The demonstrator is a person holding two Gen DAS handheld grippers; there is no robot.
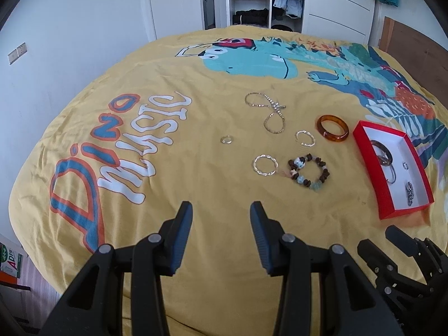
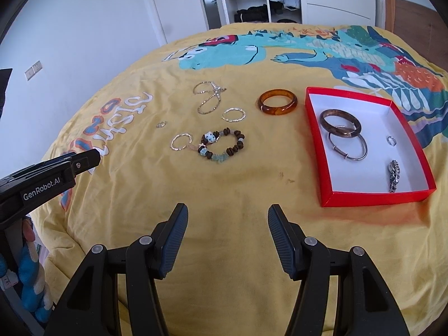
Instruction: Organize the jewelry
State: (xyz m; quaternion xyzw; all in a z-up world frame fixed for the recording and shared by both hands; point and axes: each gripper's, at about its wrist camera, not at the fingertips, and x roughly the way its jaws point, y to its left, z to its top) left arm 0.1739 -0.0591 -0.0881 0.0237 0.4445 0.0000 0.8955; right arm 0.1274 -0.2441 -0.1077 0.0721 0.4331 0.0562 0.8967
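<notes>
Looks like mid-sort: both the left gripper and right gripper hover over the yellow dinosaur-print bed cover, jaws wide apart and empty; the red cardboard box with white lining sits ahead-right of the right jaws, already holding a few pieces; next I'd guess the brown-and-blue beaded bracelet, straight ahead of the jaws, or the amber resin bangle beyond it; either needs a reach forward and low.

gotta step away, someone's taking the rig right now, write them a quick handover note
Left gripper and right gripper: both open, empty, above the bedspread.
Done: red box holds a brown bangle, silver bangle, small ring and a metal chain piece.
Left on the bed: amber bangle, necklace, two silver hoops, beaded bracelet, tiny ring.
</notes>
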